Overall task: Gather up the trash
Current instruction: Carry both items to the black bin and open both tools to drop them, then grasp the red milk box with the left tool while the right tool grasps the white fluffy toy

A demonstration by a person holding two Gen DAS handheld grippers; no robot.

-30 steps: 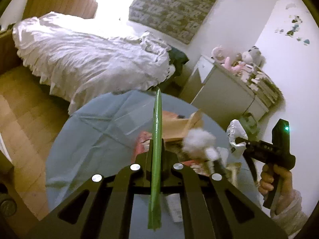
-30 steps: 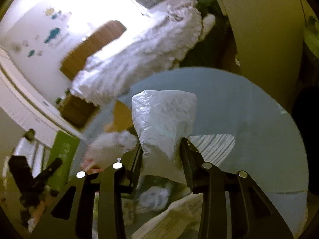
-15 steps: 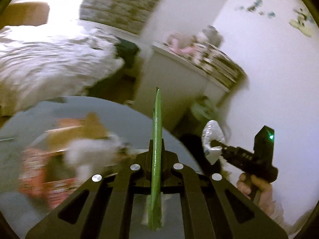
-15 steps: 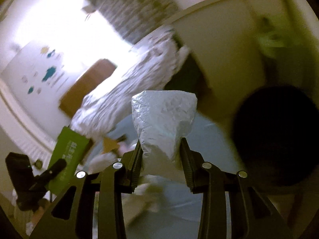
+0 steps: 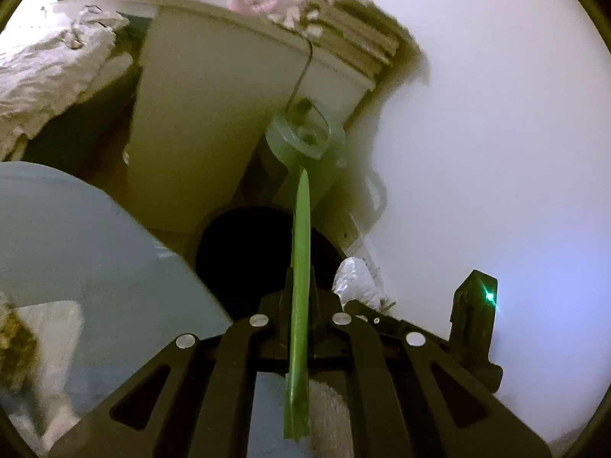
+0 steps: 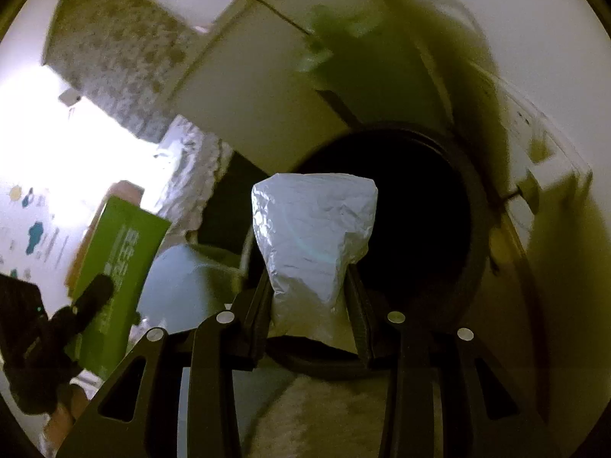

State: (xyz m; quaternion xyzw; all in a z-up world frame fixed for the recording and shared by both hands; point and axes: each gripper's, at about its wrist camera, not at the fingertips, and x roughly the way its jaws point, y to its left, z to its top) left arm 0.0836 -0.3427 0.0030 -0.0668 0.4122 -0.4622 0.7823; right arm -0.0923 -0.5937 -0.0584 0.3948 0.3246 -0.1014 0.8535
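Note:
My left gripper (image 5: pixel 300 297) is shut on a flat green package (image 5: pixel 299 267), seen edge-on; the right wrist view shows its green face (image 6: pixel 114 263). My right gripper (image 6: pixel 309 294) is shut on a crumpled silver foil bag (image 6: pixel 313 236), which also shows in the left wrist view (image 5: pixel 353 278). A round black trash bin (image 6: pixel 420 198) stands on the floor just beyond both grippers; its dark opening also shows in the left wrist view (image 5: pixel 244 252). The foil bag hangs over the bin's near rim.
A round table with a blue cloth (image 5: pixel 76 236) lies at the left, with more trash at its edge (image 5: pixel 15 347). A white cabinet (image 5: pixel 214 114) with toys and books stands behind the bin. A bed (image 5: pixel 49 61) is far left. A white wall (image 5: pixel 496 152) is at the right.
Both grippers have swung right, away from the table and its trash, to the black bin by the cabinet. Each keeps hold of its item.

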